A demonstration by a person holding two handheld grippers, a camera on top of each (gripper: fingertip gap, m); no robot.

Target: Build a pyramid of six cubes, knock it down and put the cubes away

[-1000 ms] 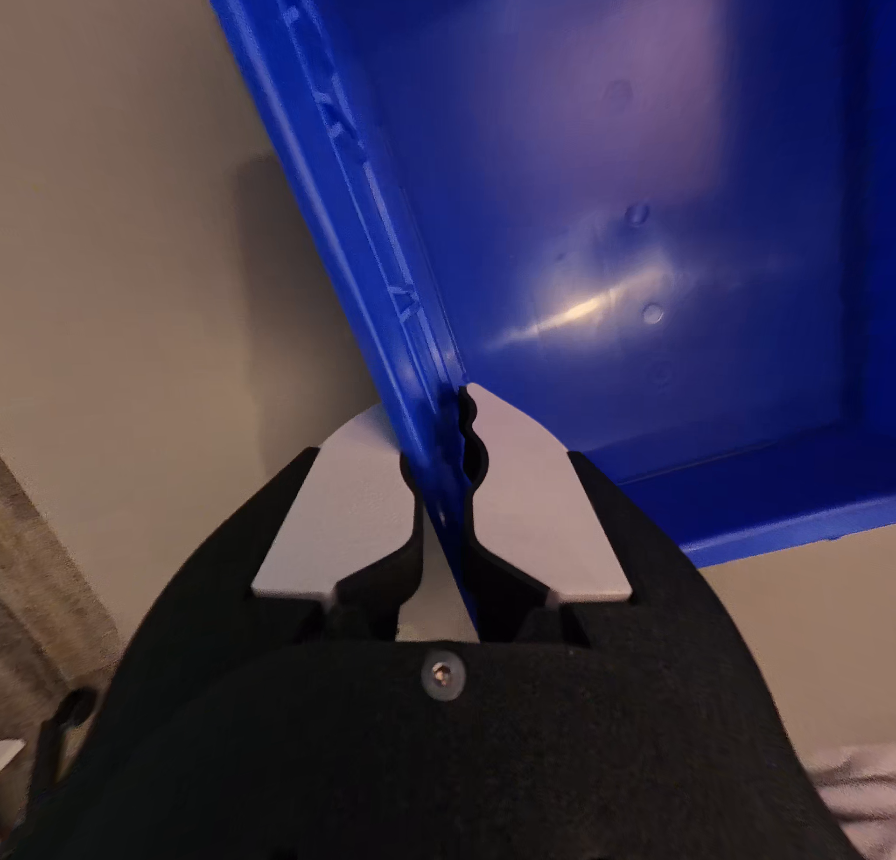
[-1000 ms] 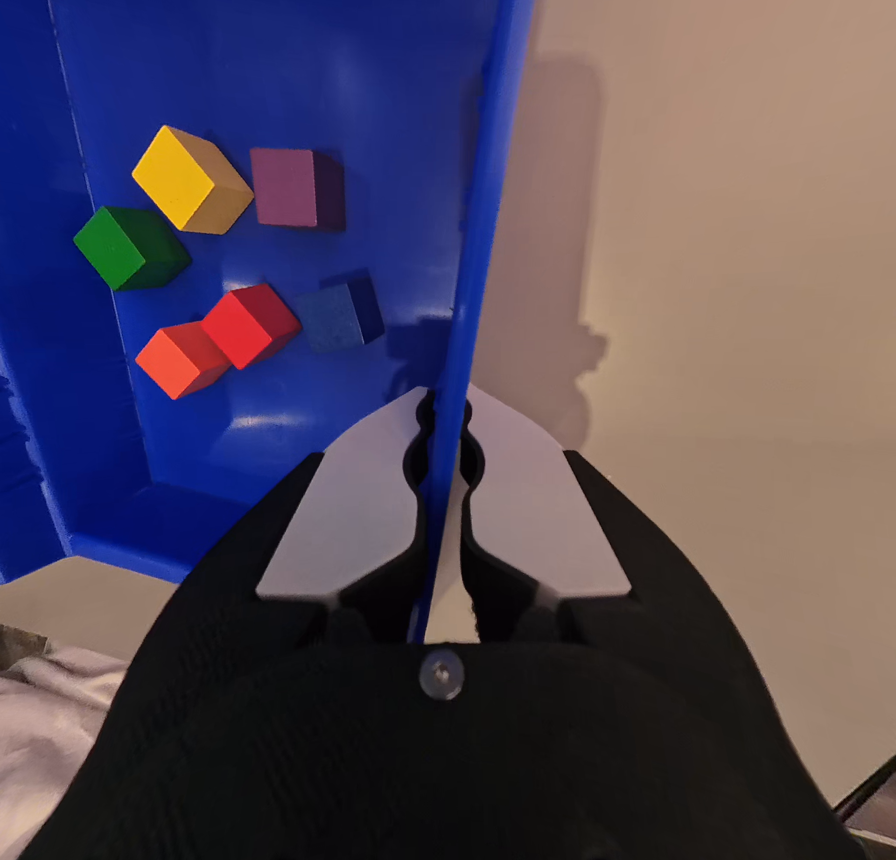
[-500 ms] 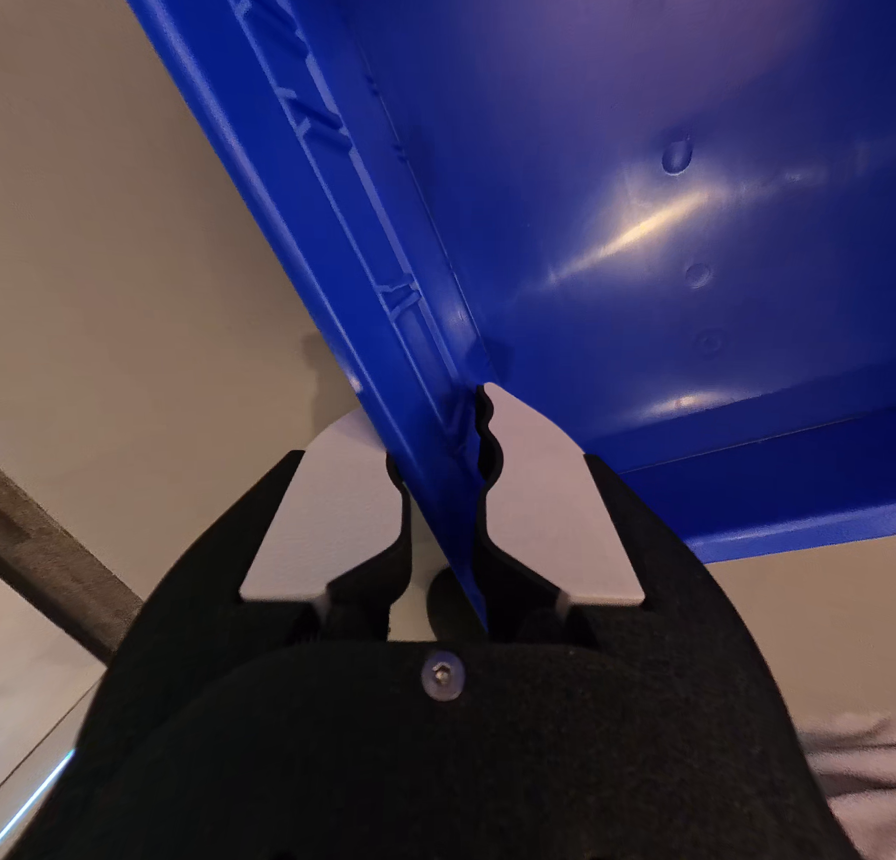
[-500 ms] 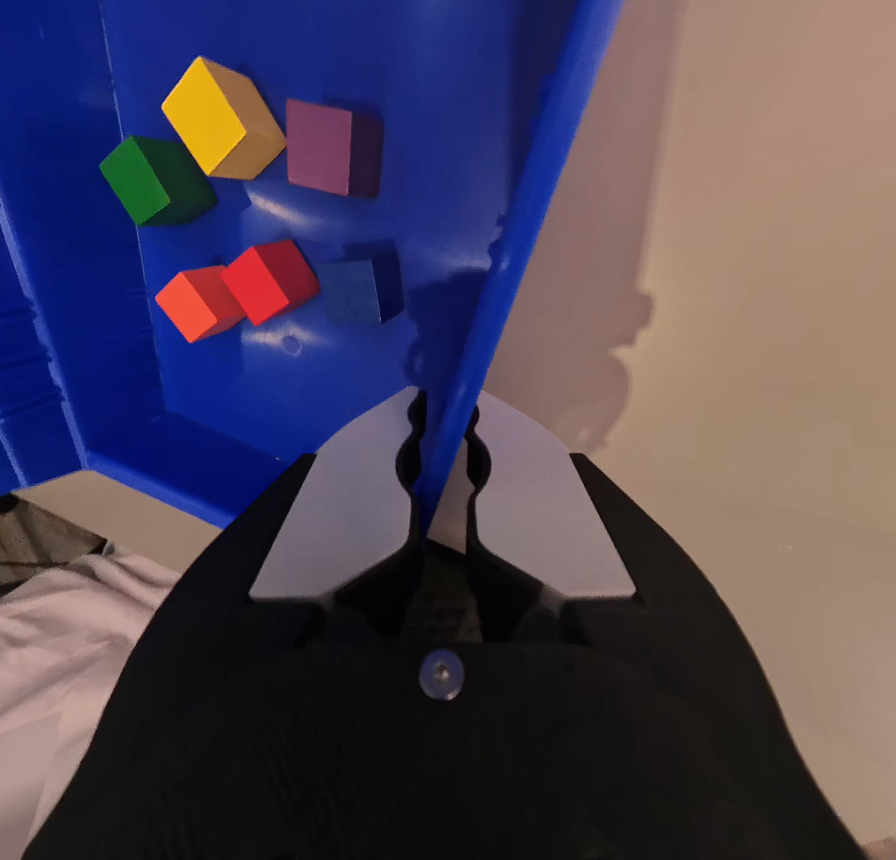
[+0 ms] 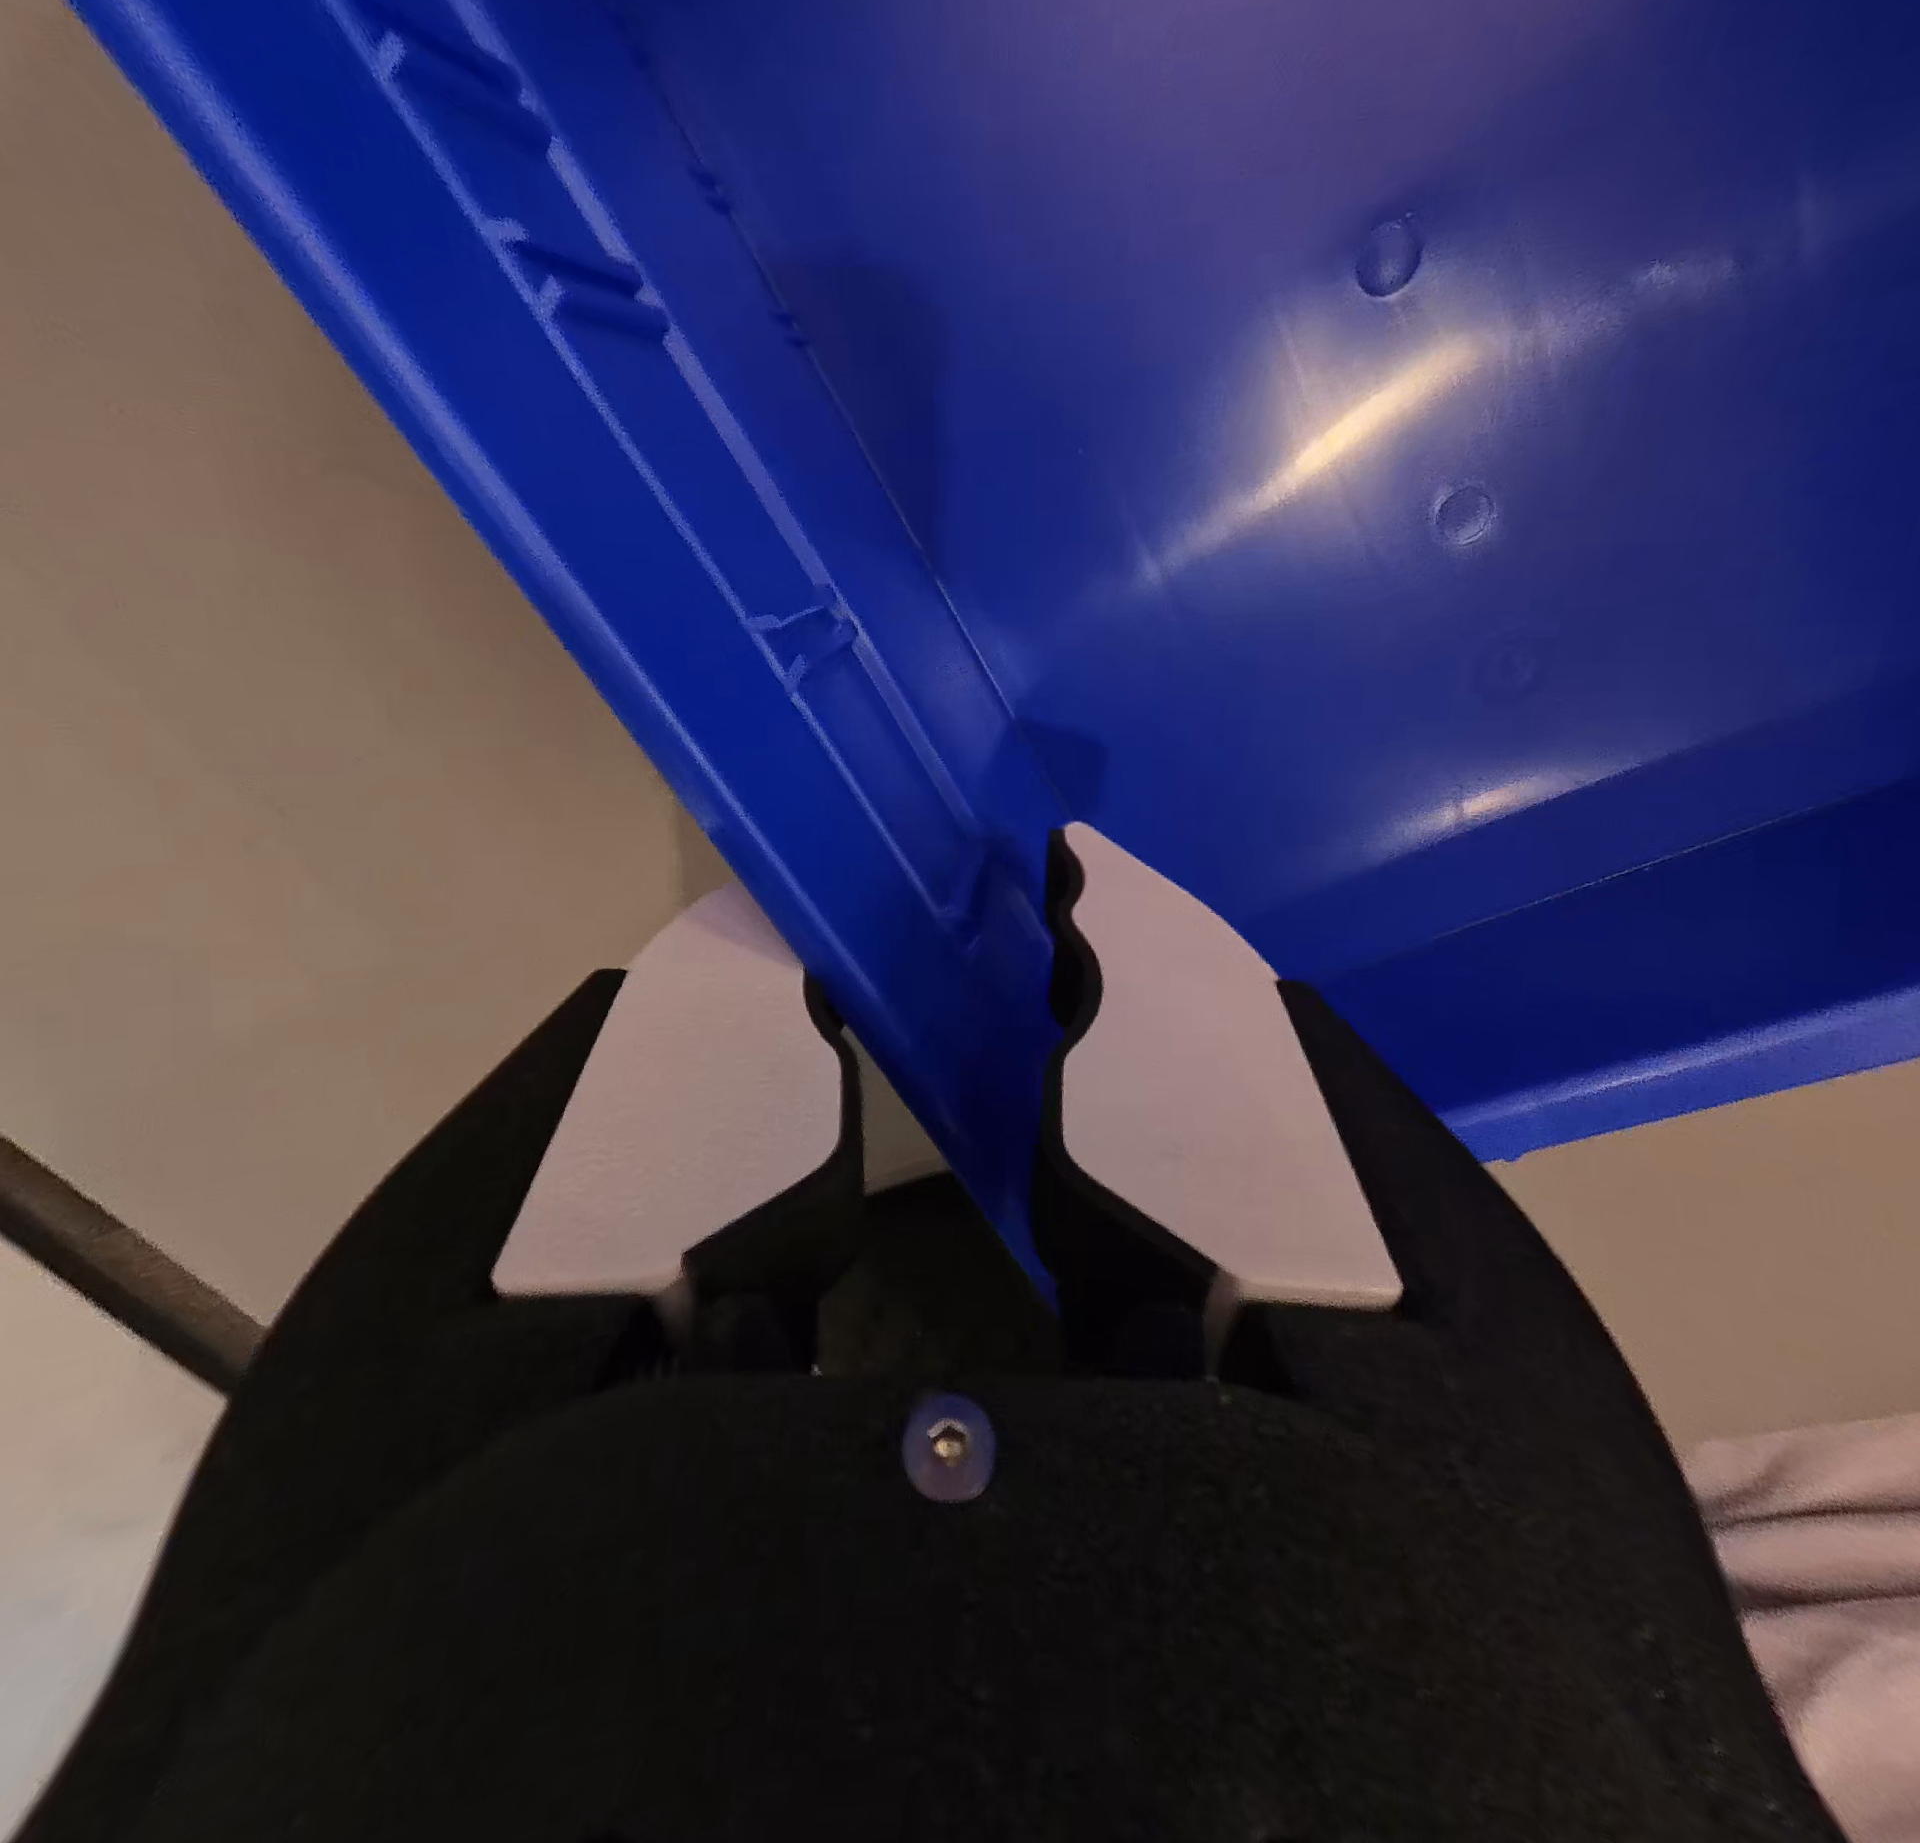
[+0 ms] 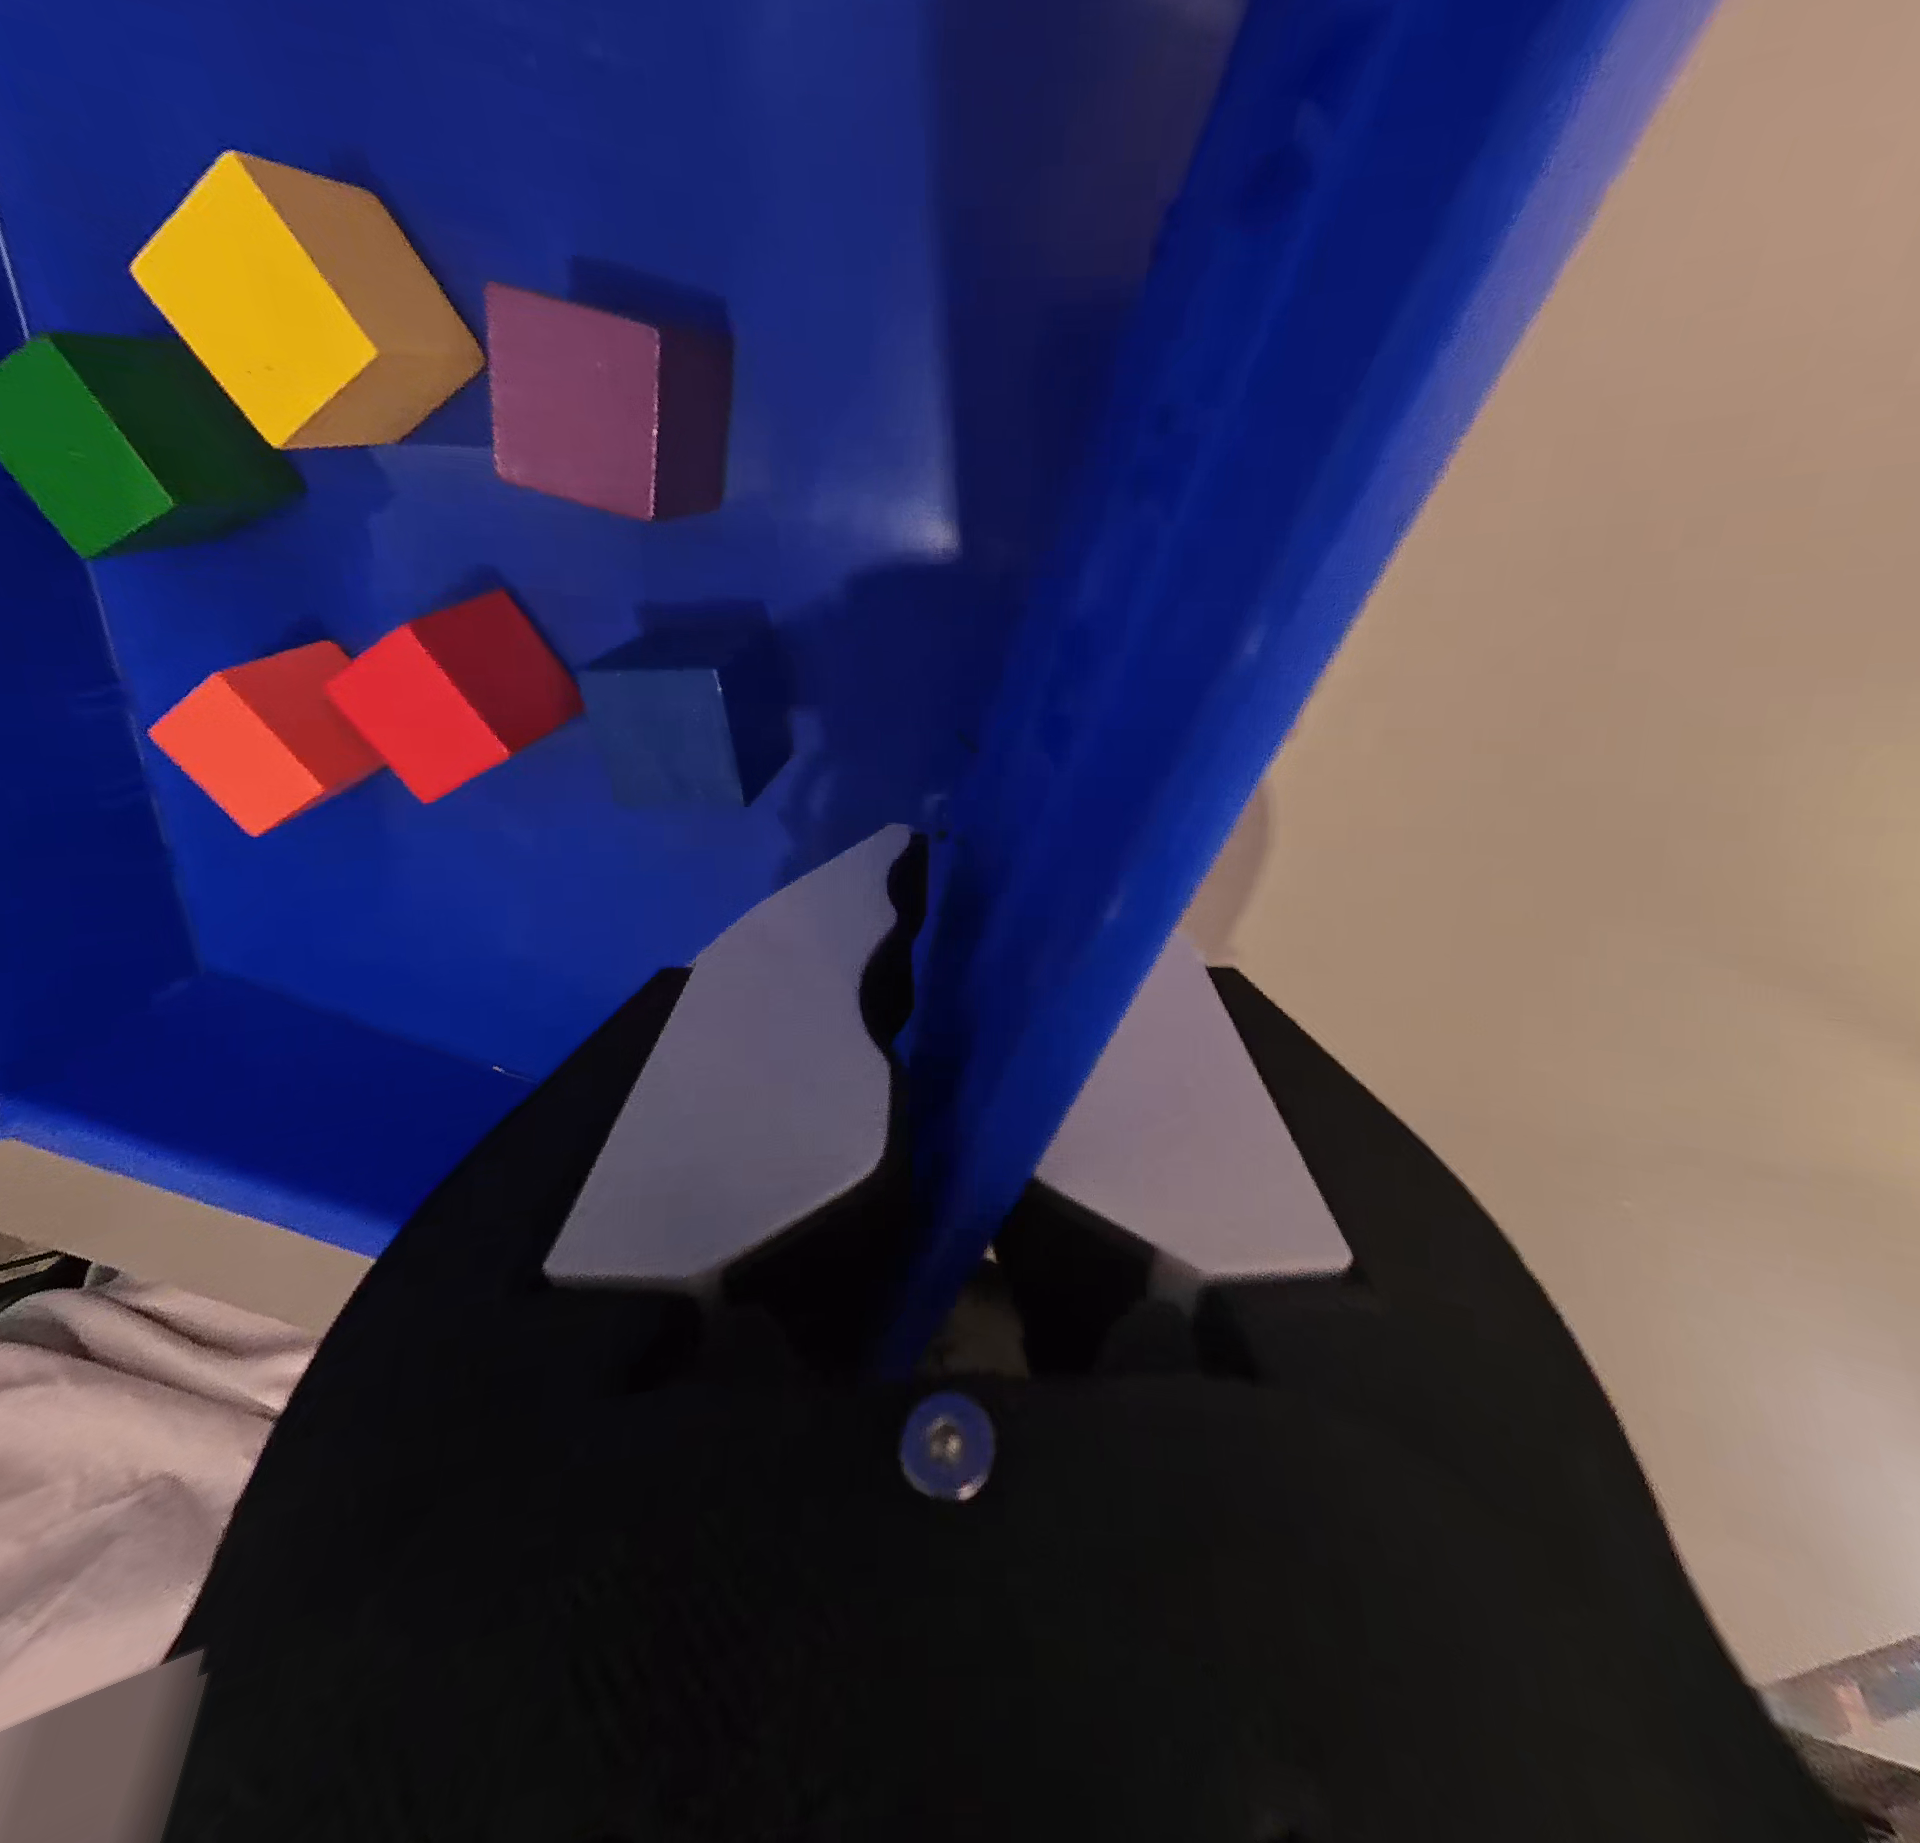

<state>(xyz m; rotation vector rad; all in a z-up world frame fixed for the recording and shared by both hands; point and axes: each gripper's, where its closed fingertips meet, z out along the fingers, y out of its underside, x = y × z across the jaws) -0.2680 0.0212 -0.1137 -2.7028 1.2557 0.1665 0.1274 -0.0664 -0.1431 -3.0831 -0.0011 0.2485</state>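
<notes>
A blue plastic bin [image 5: 644, 463] [image 6: 1247, 443] is held by both grippers. My left gripper [image 5: 935, 920] is shut on the bin's left wall. My right gripper [image 6: 997, 920] is shut on the bin's right wall. In the right wrist view several cubes lie on the bin floor: yellow [image 6: 301, 307], green [image 6: 114, 443], purple [image 6: 592, 401], orange [image 6: 260, 733], red [image 6: 447, 692] and blue [image 6: 675, 723]. The left wrist view shows only a bare part of the bin floor.
A beige table top [image 5: 260, 650] [image 6: 1610, 754] lies under and beside the bin. A dark table edge [image 5: 104, 1263] runs at the lower left. Light grey cloth [image 5: 1818, 1606] [image 6: 104, 1461] shows below the table's near edge. One gripper's finger ends stand about 40 cm off the other's.
The bin has tilted and come closer in both views, and its walls look steeper. The cubes look larger and keep about the same layout. Both grippers stay shut on the walls.
</notes>
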